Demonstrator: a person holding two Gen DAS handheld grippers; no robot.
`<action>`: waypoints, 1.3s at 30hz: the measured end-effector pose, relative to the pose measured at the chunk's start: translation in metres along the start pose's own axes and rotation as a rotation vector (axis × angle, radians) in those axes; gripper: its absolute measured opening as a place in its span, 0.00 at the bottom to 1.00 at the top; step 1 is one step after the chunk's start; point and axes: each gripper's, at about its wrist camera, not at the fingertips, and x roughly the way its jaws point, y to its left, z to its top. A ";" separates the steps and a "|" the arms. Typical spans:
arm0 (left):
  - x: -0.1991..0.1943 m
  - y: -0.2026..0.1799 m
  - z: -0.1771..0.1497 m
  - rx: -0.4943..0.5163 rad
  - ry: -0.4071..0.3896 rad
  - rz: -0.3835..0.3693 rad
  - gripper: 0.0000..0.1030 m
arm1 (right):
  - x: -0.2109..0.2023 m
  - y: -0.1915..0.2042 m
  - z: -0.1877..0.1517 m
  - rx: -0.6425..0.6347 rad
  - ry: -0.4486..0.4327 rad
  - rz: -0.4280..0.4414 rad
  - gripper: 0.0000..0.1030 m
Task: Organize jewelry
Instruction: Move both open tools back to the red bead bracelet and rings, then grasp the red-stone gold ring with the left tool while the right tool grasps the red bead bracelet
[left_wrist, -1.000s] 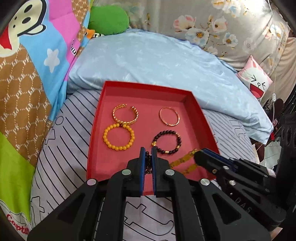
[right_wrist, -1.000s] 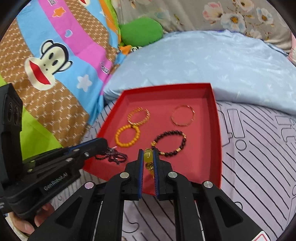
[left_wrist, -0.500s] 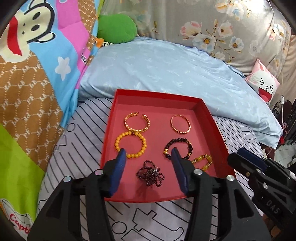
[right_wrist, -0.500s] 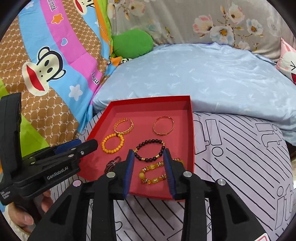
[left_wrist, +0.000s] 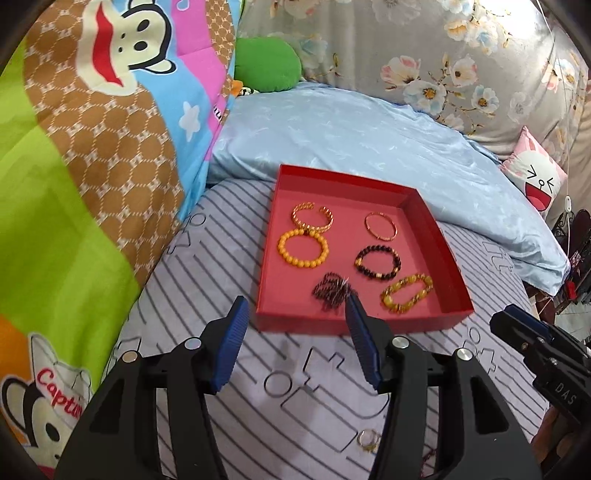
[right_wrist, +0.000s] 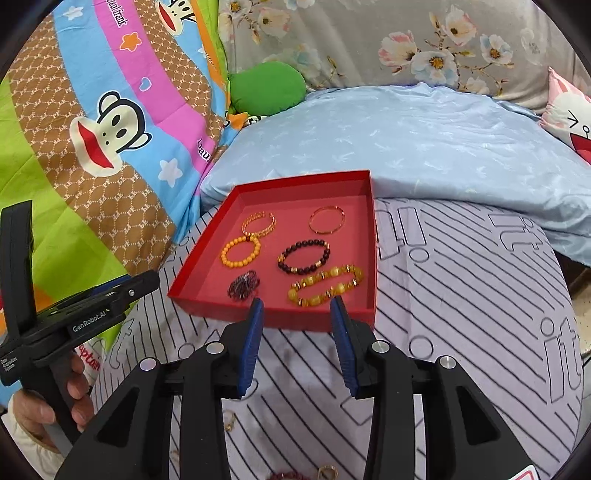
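Tray (left_wrist: 354, 325) sits on the striped sheet (left_wrist: 207, 258), pillow (left_wrist: 369, 136) behind it, quilt (left_wrist: 92, 147) to its left. Six bracelets in tray, two columns of three. More jewelry (left_wrist: 369, 441) lies on the sheet in front of tray, near the cameras.

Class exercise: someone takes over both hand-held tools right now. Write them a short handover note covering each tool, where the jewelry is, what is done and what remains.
Left tool: open, nothing between the fingers.
Right tool: open, also empty.
Both sit just short of the red tray's near wall.
In the tray: six bracelets in two columns, including the dark bead cluster and the amber bracelet at the near end.
Done: those six are placed.
Left: small gold rings and a reddish piece lie loose on the striped sheet near you.
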 end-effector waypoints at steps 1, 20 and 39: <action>-0.003 0.001 -0.005 -0.004 0.004 0.000 0.50 | -0.002 0.000 -0.004 0.001 0.004 0.000 0.35; -0.037 0.004 -0.115 -0.020 0.110 0.027 0.52 | -0.035 -0.006 -0.107 -0.024 0.117 -0.051 0.35; -0.048 -0.002 -0.175 -0.012 0.166 0.031 0.56 | -0.035 -0.009 -0.151 -0.015 0.174 -0.077 0.42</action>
